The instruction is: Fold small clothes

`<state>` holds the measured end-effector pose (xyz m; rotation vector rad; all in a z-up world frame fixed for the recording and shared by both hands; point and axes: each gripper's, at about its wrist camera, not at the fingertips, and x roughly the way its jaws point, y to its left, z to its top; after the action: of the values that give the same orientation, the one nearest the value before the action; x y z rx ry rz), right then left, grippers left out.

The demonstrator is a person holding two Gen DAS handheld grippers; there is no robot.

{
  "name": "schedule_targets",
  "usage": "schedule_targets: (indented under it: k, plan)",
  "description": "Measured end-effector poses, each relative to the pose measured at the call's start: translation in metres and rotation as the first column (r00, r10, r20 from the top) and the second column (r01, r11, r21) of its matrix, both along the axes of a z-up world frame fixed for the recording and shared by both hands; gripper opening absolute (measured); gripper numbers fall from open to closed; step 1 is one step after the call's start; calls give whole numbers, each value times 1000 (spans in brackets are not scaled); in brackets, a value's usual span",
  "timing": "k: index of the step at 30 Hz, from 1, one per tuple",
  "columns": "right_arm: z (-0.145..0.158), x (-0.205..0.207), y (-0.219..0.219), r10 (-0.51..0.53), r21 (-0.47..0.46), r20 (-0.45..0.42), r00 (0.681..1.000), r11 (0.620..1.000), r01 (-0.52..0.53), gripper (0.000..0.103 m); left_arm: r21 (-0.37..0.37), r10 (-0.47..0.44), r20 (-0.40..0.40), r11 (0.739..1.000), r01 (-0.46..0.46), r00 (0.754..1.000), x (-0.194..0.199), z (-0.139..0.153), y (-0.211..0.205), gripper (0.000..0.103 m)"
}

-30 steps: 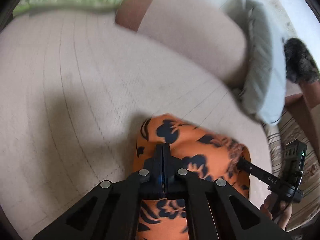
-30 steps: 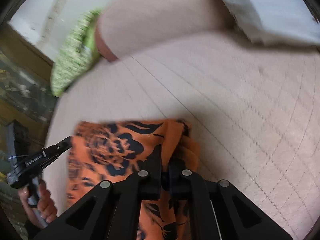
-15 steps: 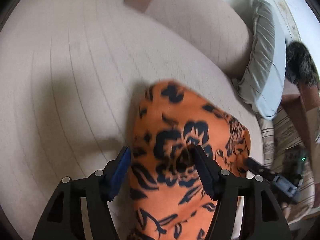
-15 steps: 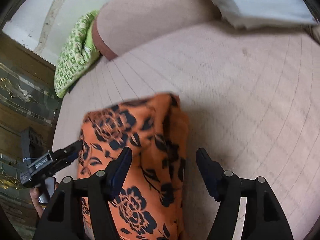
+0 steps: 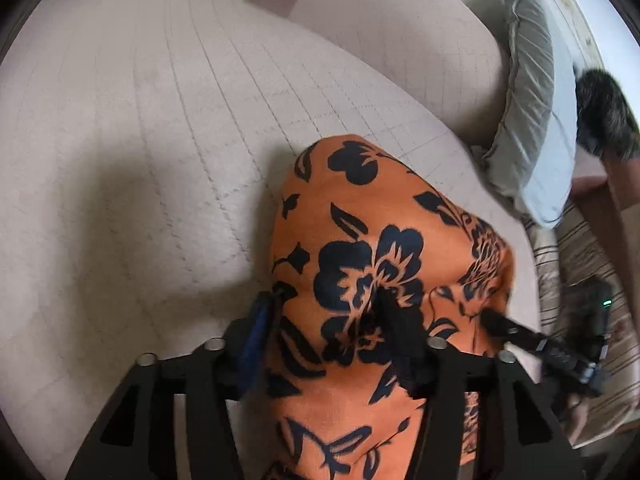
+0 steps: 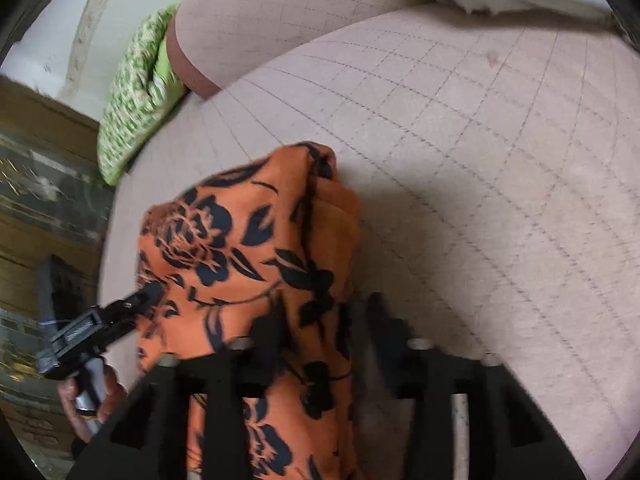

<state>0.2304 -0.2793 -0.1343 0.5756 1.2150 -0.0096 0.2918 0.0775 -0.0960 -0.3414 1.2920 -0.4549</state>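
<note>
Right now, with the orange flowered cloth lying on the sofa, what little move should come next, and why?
Probably lift both tools clear. The left tool and right tool are closing but grip nothing, and the orange flowered cloth lies folded on the sofa seat.

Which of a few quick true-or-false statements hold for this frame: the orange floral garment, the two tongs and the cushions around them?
1. The orange floral garment lies on a quilted beige surface. True.
2. The left tongs are clamped shut on the garment. False: the jaws stand apart, closing, with cloth between them.
3. A green patterned cushion sits at the surface's far left in the right wrist view. True.
4. The garment is plain blue. False: it is orange with dark flowers.
5. The right tongs show in the left wrist view, near the garment's right edge. True.
</note>
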Motion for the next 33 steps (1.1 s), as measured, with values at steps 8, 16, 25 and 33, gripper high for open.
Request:
schedule_targets:
  k: [8,16,25,33]
  plan:
    - [21,-73,25,-18,-12,23,1000,1000,18,71,83,-8,38,997,5,999,-82,16,20,58]
    - [15,-95,53,39,-78,7,999,996,-38,34,36,-25,46,999,23,999,-118,8,22,25]
    - [51,-154,111,54,-324,105,993,946,-18,65,316,-77,271,949,-14,959,-199,34,-7,56]
    - [83,-193,126,-21,-286,148,989,956,63,66,442,-131,434,893,-84,892,-275,90,-16,63]
